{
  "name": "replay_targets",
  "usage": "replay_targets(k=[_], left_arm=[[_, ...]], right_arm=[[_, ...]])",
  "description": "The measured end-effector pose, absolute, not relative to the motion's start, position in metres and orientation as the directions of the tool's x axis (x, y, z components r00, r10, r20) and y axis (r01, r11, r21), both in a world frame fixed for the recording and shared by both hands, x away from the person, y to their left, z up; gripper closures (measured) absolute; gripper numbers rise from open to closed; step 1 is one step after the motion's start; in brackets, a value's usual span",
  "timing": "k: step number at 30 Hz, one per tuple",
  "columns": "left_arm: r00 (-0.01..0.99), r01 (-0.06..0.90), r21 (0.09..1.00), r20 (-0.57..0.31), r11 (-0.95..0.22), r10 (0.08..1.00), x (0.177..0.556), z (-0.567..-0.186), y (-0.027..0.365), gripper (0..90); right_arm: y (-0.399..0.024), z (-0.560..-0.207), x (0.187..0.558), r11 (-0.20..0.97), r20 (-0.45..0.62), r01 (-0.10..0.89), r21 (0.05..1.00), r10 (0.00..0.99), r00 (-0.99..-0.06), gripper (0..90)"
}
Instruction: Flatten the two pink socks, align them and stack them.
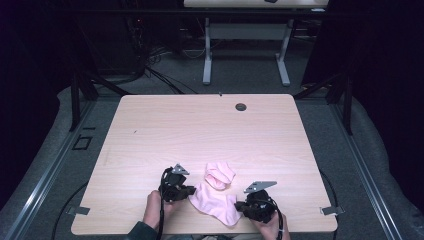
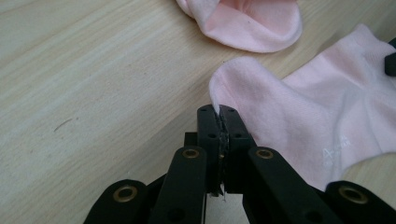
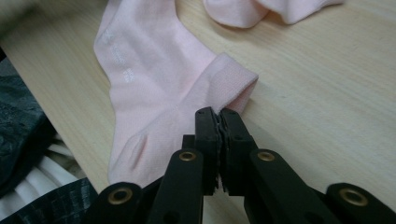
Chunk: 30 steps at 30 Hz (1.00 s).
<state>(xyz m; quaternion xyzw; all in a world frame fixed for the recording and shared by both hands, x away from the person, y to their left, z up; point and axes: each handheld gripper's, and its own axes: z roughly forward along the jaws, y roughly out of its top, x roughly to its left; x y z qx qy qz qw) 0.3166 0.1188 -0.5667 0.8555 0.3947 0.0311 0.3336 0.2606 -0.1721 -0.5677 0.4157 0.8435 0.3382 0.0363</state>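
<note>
On the table, two pink socks, two tools.

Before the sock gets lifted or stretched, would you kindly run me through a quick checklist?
1. Left hand-held gripper shut on the flat sock: ok, a thin edge of the toe is pinched.
2. Right hand-held gripper shut on the sock's cuff: ok.
3. Depth of left pinch: not ok, only a sliver of fabric.
4. Second sock apart from the held one: cannot tell; they look touching in the high view.
5. Table beyond the socks bare: ok.
</note>
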Motion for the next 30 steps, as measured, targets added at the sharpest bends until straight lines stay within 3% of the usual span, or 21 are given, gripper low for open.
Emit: replay_targets(k=[7, 12, 19, 20, 21, 22, 23, 27, 30], left_arm=[[0.628, 0.689, 0.618, -0.250, -0.378, 0.737, 0.293, -0.571, 0.130, 89.0], [0.587, 0.714, 0.624, -0.285, -0.318, 0.758, 0.279, -0.574, 0.133, 88.9], [0.583, 0.718, 0.616, -0.280, -0.323, 0.763, 0.270, -0.574, 0.134, 88.1], [0.583, 0.716, 0.615, -0.268, -0.330, 0.767, 0.269, -0.574, 0.135, 84.7], [0.578, 0.717, 0.619, -0.274, -0.319, 0.768, 0.269, -0.573, 0.135, 66.1], [0.578, 0.716, 0.619, -0.269, -0.321, 0.771, 0.269, -0.572, 0.136, 66.1], [0.574, 0.703, 0.639, -0.251, -0.312, 0.779, 0.271, -0.567, 0.139, 52.4], [0.573, 0.689, 0.657, -0.235, -0.307, 0.785, 0.281, -0.555, 0.140, 39.5], [0.585, 0.678, 0.661, -0.222, -0.320, 0.780, 0.294, -0.550, 0.135, 38.6]], right_arm=[[-0.184, -0.556, 0.270, 0.447, 0.191, 0.654, 0.610, 0.718, -0.669, 87.4], [-0.184, -0.553, 0.282, 0.513, 0.189, 0.649, 0.562, 0.684, -0.705, 86.8], [-0.180, -0.556, 0.290, 0.552, 0.183, 0.644, 0.530, 0.667, -0.722, 83.1], [-0.180, -0.557, 0.290, 0.552, 0.186, 0.647, 0.526, 0.668, -0.721, 79.6], [-0.180, -0.558, 0.290, 0.555, 0.191, 0.646, 0.523, 0.663, -0.724, 69.9], [-0.180, -0.558, 0.290, 0.555, 0.191, 0.646, 0.523, 0.663, -0.724, 69.9], [-0.182, -0.554, 0.290, 0.528, 0.211, 0.650, 0.547, 0.665, -0.717, 64.3], [-0.187, -0.539, 0.299, 0.488, 0.184, 0.638, 0.595, 0.691, -0.699, 57.2], [-0.179, -0.530, 0.310, 0.482, 0.146, 0.619, 0.621, 0.704, -0.695, 53.7]])
